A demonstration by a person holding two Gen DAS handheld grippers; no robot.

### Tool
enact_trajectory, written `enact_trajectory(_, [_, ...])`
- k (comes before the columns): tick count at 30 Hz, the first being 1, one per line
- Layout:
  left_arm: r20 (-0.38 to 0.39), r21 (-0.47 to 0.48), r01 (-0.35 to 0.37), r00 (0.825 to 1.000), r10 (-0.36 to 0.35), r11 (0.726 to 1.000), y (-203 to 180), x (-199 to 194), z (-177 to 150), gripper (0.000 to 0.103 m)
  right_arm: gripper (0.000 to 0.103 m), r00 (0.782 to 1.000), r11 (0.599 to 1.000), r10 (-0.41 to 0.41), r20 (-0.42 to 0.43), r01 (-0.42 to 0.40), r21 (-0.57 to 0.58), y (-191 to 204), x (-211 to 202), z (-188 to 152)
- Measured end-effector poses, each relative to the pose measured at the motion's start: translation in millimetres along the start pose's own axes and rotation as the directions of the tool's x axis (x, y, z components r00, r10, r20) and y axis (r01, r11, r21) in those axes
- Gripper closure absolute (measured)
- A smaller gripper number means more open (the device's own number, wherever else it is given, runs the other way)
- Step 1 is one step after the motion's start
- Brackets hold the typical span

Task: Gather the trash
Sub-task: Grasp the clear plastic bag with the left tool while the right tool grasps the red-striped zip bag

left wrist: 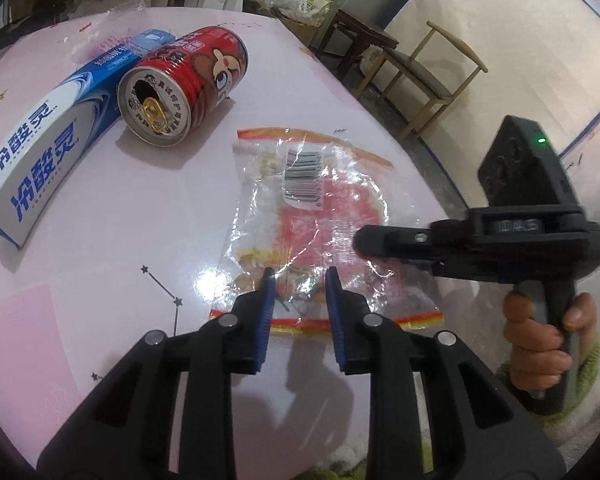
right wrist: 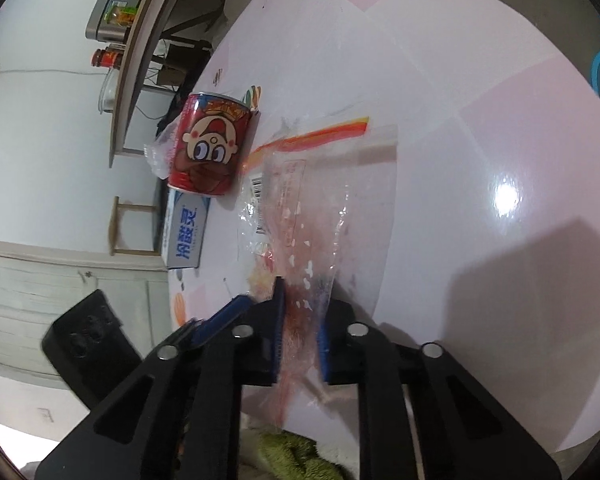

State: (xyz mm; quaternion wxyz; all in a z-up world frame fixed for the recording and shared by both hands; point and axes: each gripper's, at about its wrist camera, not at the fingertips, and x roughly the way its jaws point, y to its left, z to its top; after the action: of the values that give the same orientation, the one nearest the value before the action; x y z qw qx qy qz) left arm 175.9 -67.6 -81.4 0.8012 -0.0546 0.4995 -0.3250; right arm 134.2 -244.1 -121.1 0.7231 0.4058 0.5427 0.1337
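Now right gripper (right wrist: 300,320) clenched on clear wrapper (left wrist: 312,216); left gripper (left wrist: 300,280) part-open over wrapper edge, gripping nothing.

From my feed I see a glossy pink table (left wrist: 112,208) catching a bright light glare, a wooden chair (left wrist: 432,76) and dark stool (left wrist: 360,40) beside cream walls (left wrist: 512,40), and a white panelled door (right wrist: 60,308).
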Motion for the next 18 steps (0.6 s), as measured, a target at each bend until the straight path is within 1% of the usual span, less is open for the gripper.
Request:
enact_trajectory(1, [0.011, -0.001, 0.006, 1.0, -0.006, 1.0, 1, -6, 1, 0.073, 0.093, 1.0, 1.0, 0.0, -0.001, 0.0, 0.0, 0, 0, 1])
enact_trajectory(2, [0.034, 0.002, 0.007, 0.999, -0.007, 1.0, 2, -17, 4, 0.071, 0.093, 1.0, 1.0, 0.0, -0.003, 0.0, 0.002, -1, 1, 3])
enact_trajectory(4, [0.094, 0.006, 0.006, 0.996, -0.006, 1.0, 6, -41, 14, 0.063, 0.094, 1.0, 1.0, -0.008, 0.002, 0.008, 0.002, -2, 0, 7])
enact_trajectory(6, [0.161, 0.001, -0.002, 0.987, 0.002, 1.0, 15, -67, 27, 0.057, 0.094, 1.0, 1.0, -0.02, 0.012, 0.02, 0.002, -2, -3, 11])
enact_trajectory(7, [0.199, -0.004, -0.019, 0.98, 0.019, 1.0, 22, -80, 36, 0.054, 0.094, 1.0, 1.0, -0.022, 0.014, 0.022, 0.003, -3, -3, 12])
enact_trajectory(9, [0.247, -0.028, -0.055, 0.967, 0.06, 0.998, 38, -97, 53, 0.049, 0.094, 1.0, 1.0, -0.015, 0.015, 0.014, 0.012, -6, -3, 14])
enact_trajectory(11, [0.256, -0.098, -0.101, 0.959, 0.123, 0.99, 63, -106, 74, 0.045, 0.094, 1.0, 1.0, -0.008, 0.014, 0.008, 0.018, -7, -2, 15])
enact_trajectory(12, [0.255, -0.138, -0.102, 0.958, 0.135, 0.985, 76, -108, 82, 0.043, 0.094, 1.0, 1.0, -0.006, 0.013, 0.006, 0.019, -7, -2, 16])
enact_trajectory(14, [0.248, -0.256, -0.07, 0.959, 0.136, 0.964, 109, -108, 99, 0.041, 0.094, 1.0, 1.0, -0.004, 0.011, 0.004, 0.019, -7, -1, 16])
enact_trajectory(15, [0.236, -0.353, -0.026, 0.965, 0.115, 0.935, 132, -105, 108, 0.041, 0.094, 1.0, 1.0, -0.002, 0.01, 0.002, 0.02, -7, -1, 16])
enact_trajectory(16, [0.23, -0.407, 0.018, 0.97, 0.084, 0.913, 146, -102, 114, 0.041, 0.094, 1.0, 1.0, 0.003, 0.007, -0.003, 0.024, -8, -1, 17])
enact_trajectory(17, [0.221, -0.467, 0.069, 0.975, 0.041, 0.882, 160, -96, 120, 0.041, 0.094, 1.0, 1.0, 0.008, 0.006, -0.009, 0.027, -11, -2, 16])
enact_trajectory(18, [0.209, -0.524, 0.11, 0.978, 0.002, 0.844, 175, -88, 126, 0.042, 0.094, 1.0, 0.999, 0.016, 0.004, -0.016, 0.032, -12, -2, 16])
